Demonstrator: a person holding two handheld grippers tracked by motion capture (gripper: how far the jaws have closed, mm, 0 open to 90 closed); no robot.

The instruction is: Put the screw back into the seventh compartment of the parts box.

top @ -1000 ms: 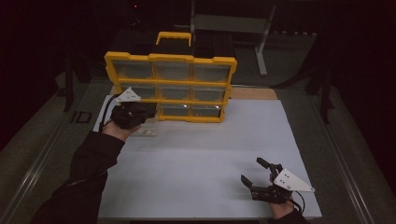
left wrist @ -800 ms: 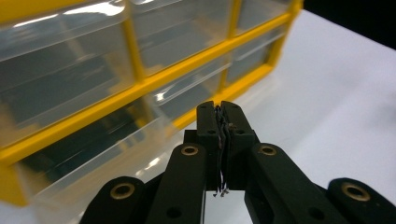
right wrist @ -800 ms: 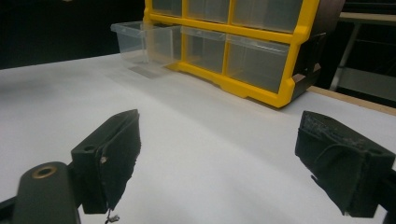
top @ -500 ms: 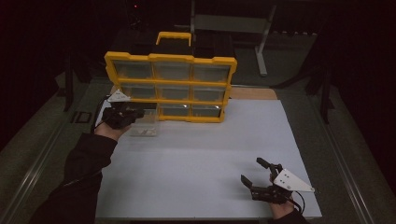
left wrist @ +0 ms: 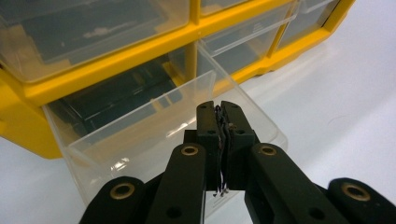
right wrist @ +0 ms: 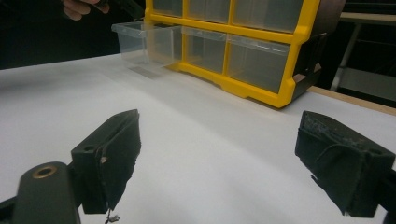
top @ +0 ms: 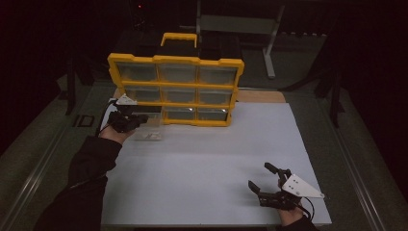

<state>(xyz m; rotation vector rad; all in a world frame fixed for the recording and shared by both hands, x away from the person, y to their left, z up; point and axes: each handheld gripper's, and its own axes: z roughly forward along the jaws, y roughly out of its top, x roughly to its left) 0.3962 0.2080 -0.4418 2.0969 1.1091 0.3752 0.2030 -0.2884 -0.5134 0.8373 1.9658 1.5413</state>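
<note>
Standing upright near the far edge of the white table is a yellow organizer cabinet with clear drawers in three rows of three and a yellow handle on top – everything else is placed from it. At its bottom-left corner, one clear drawer is pulled partway out of its slot toward the person (in the right gripper view it juts out past the yellow frame, above the table surface). The left gripper sits just in front of that corner, held by a hand in a dark sleeve; in the left gripper view its two black jaws are pressed together on the drawer's clear front wall. Inside the pulled-out drawer something dark shows, too dim to tell what it is.

Well apart from the cabinet, toward the near right of the table, the right gripper rests low over the white surface – its jaws spread wide, nothing between them, pointing roughly toward the cabinet's front.
</note>
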